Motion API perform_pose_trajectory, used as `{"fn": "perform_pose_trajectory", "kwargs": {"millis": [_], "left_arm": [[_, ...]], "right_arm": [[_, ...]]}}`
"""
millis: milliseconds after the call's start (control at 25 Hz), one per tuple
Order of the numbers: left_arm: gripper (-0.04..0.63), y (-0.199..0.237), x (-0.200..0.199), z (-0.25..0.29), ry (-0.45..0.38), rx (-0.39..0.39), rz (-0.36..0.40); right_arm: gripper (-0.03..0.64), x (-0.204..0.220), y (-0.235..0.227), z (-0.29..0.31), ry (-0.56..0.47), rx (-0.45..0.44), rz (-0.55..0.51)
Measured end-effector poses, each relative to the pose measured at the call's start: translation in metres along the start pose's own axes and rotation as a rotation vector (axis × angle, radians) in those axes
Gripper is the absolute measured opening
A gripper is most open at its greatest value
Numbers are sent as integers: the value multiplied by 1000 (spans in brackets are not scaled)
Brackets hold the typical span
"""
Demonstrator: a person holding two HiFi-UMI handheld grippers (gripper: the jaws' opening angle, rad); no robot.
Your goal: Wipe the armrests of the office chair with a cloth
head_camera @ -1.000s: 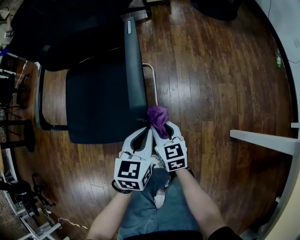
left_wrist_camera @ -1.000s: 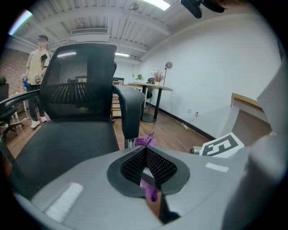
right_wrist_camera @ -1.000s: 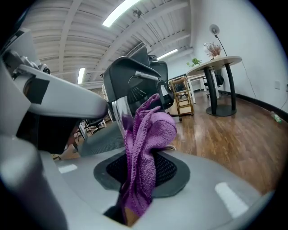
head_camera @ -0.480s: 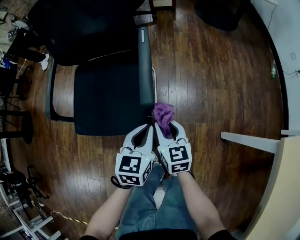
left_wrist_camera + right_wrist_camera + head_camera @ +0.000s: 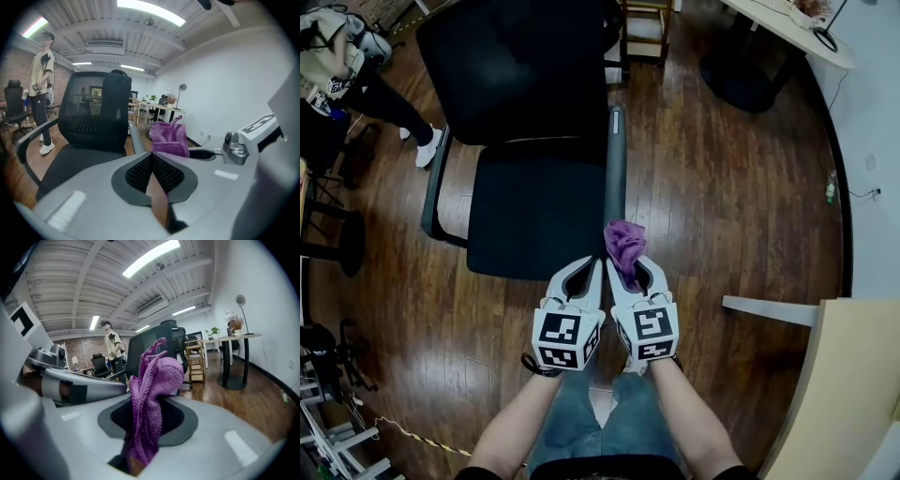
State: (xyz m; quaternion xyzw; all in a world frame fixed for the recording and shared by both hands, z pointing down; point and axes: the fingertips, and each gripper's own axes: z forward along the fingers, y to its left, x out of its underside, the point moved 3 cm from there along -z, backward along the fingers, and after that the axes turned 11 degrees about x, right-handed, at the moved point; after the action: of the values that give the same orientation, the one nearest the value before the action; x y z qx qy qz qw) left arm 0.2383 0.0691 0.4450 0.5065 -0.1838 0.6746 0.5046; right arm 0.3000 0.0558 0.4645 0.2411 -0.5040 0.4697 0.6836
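Note:
A black office chair (image 5: 534, 187) stands in front of me on the wood floor. Its right armrest (image 5: 616, 169) runs away from me, and its left armrest (image 5: 437, 192) curves along the far side. My right gripper (image 5: 625, 259) is shut on a purple cloth (image 5: 623, 242), which bunches up out of the jaws (image 5: 154, 380) just short of the right armrest's near end. Beside it, my left gripper (image 5: 592, 264) is shut with nothing in it; in the left gripper view the cloth (image 5: 168, 138) shows to its right and the right armrest (image 5: 137, 140) ahead.
A person (image 5: 356, 80) stands at the back left beyond the chair. A round table base (image 5: 750, 80) and a wooden stool (image 5: 645, 28) are at the back right. A light desk edge (image 5: 787, 314) juts in at the right. Dark stands and cables (image 5: 328, 375) crowd the left.
The view has drawn back and tilted up, so the whole chair now shows. Both grippers stay side by side near the right armrest's near end, cloth still held.

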Motion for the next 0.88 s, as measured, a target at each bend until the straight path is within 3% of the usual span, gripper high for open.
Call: {"fn": "perform_pose_trajectory", "kwargs": {"millis": [280, 560, 880], "left_arm": [[5, 66, -31, -23, -24, 0, 5], [5, 137, -54, -35, -20, 63, 2], [5, 187, -86, -33, -61, 112, -49]], "right_arm": [[101, -42, 49, 37, -18, 28, -2], [101, -67, 96, 92, -9, 115, 14], [101, -89, 106, 143, -19, 238, 76]]}}
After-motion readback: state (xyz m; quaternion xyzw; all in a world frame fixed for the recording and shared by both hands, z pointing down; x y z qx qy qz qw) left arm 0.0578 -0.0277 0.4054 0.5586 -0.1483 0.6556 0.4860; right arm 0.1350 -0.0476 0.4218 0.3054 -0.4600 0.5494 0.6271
